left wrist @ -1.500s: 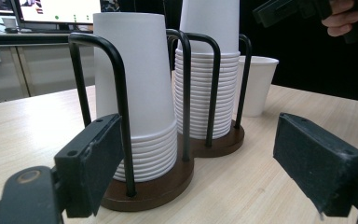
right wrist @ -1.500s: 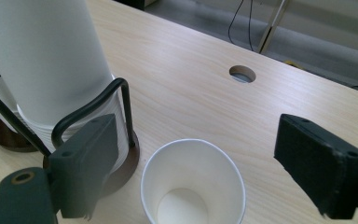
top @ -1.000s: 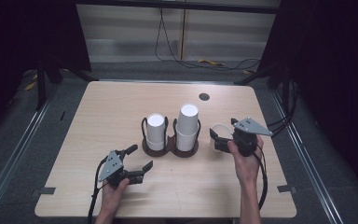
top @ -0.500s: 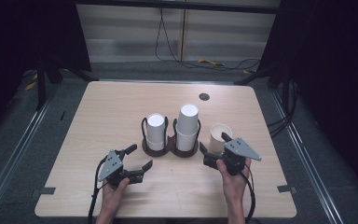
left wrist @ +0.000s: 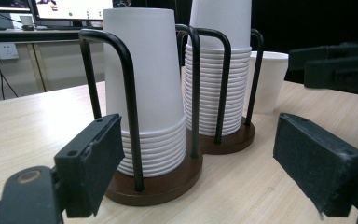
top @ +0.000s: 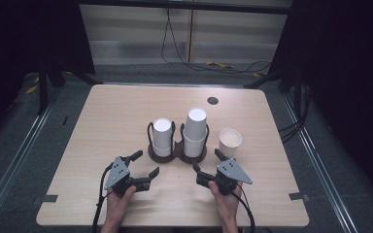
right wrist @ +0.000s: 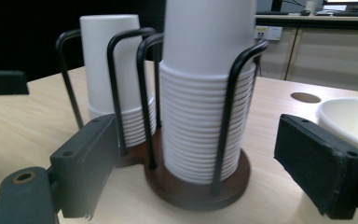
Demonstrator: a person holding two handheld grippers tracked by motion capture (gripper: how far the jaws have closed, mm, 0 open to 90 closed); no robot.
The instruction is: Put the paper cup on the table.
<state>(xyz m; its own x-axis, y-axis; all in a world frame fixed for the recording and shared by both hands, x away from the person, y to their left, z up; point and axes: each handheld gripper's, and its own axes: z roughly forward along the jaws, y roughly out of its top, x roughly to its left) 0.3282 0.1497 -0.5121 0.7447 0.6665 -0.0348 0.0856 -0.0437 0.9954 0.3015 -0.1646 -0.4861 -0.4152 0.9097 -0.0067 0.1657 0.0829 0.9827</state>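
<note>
Pale wood covers the worktop (top: 116,116), which stands on a grey floor with dark curtains at both sides. Near its middle sits a double cup holder (top: 177,151), a dark wooden base with black wire hoops around two stacks of white paper cups turned upside down. The right stack (top: 195,131) rises higher than the left stack (top: 162,137). Just right of the holder, apart from it, a single paper cup (top: 229,141) stands mouth up. Beyond the holder, toward the far edge, a small round hole (top: 212,100) is cut in the worktop. Nearer the person than the holder, the left claw (top: 144,165) is held low with its jaws spread wide and nothing between them, pointing at the holder. The right claw (top: 206,162) is likewise spread and empty, in front of the taller stack.
</note>
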